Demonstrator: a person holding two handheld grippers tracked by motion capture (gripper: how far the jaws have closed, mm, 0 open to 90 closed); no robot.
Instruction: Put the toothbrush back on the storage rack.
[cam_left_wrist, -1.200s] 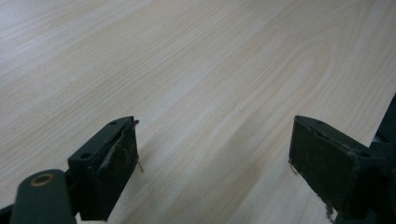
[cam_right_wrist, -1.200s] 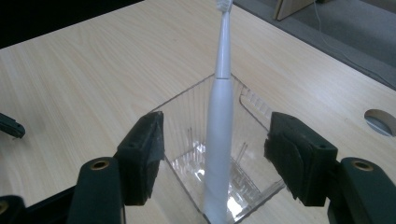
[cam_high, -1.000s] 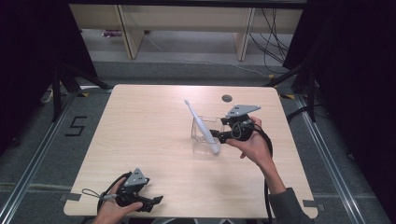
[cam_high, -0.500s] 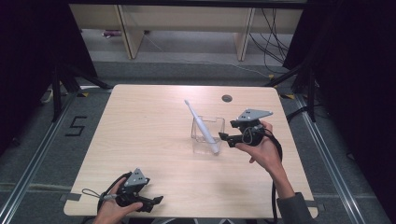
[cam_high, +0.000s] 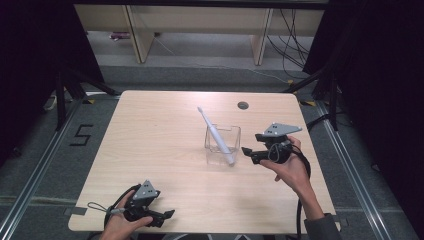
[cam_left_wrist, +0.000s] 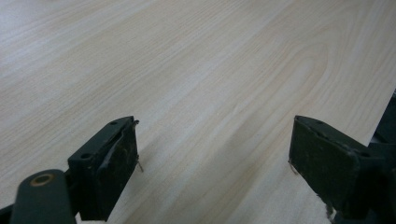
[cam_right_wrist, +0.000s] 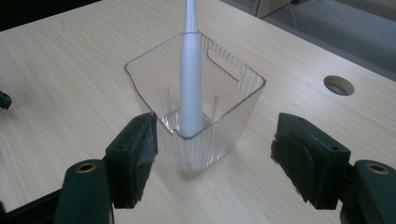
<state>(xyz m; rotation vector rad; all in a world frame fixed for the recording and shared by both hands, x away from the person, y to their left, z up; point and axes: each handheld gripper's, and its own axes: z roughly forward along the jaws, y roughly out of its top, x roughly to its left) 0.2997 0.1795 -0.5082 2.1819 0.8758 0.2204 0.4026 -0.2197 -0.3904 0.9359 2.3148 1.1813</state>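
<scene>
A clear ribbed holder (cam_high: 231, 135) (cam_right_wrist: 224, 93) stands at the table's middle. A white toothbrush (cam_high: 214, 131) (cam_right_wrist: 190, 79) leans in it, head pointing up and to the far left. My right gripper (cam_high: 248, 153) (cam_right_wrist: 217, 140) is just right of the holder and apart from it. Its jaws have just been opening and now stand open, with the holder's near corner ahead of them and nothing pressed. My left gripper (cam_high: 168, 215) (cam_left_wrist: 215, 163) rests open at the front left edge over bare wood.
A round cable hole (cam_high: 243, 105) (cam_right_wrist: 339, 85) sits in the tabletop (cam_high: 150, 130) behind the right gripper. Shelving (cam_high: 200, 30) and cables lie on the floor beyond the far edge. Bare wood spreads left of the holder.
My right gripper has drawn back to the right and toward the near edge, away from the holder. The toothbrush and holder stay put. The left gripper has not moved.
</scene>
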